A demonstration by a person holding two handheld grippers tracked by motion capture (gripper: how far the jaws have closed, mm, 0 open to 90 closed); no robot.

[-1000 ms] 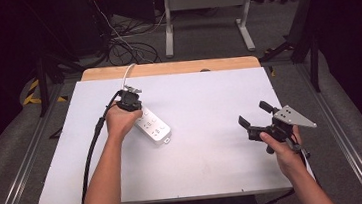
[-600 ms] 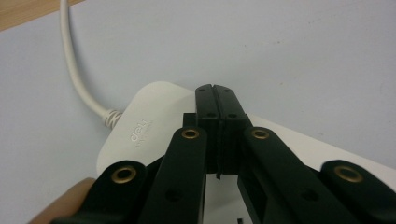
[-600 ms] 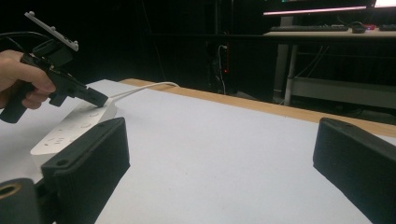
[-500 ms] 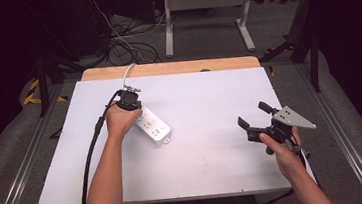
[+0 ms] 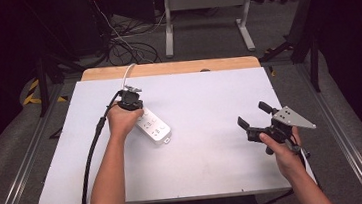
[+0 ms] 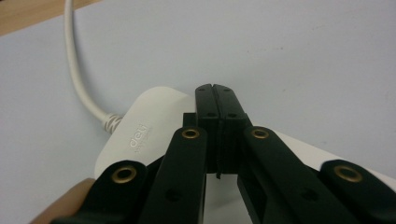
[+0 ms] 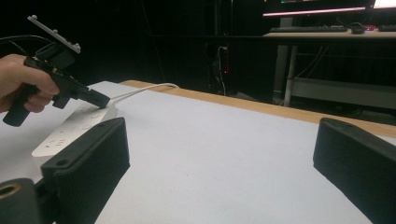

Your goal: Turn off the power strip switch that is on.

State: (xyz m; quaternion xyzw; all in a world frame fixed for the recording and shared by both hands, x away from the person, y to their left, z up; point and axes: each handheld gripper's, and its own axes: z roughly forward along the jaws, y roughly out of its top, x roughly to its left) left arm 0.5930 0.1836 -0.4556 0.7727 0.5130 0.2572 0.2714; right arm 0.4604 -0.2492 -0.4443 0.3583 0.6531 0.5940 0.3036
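i read faint embossed lettering on the rounded end of the white power strip, something like "deli", with a smaller line under it too small to make out. that printed end lies just left of my left gripper, whose jaws are pressed together with nothing between them, tips down at or just above the strip's top; i cannot tell if they touch. the strip's white cord leaves that end and curves away up the left of the jaws toward the wooden table edge.

from above, my left hand is wrapped around the gripper's handle, forearm stretched forward over the white table, the tool angled down onto the far end of the strip. my right hand holds the right gripper low over the table's right side, well apart from the strip, its grey plate on top. its jaws stand wide apart and hold nothing; between them lies bare table, and beyond the left jaw the strip and the other gripper.
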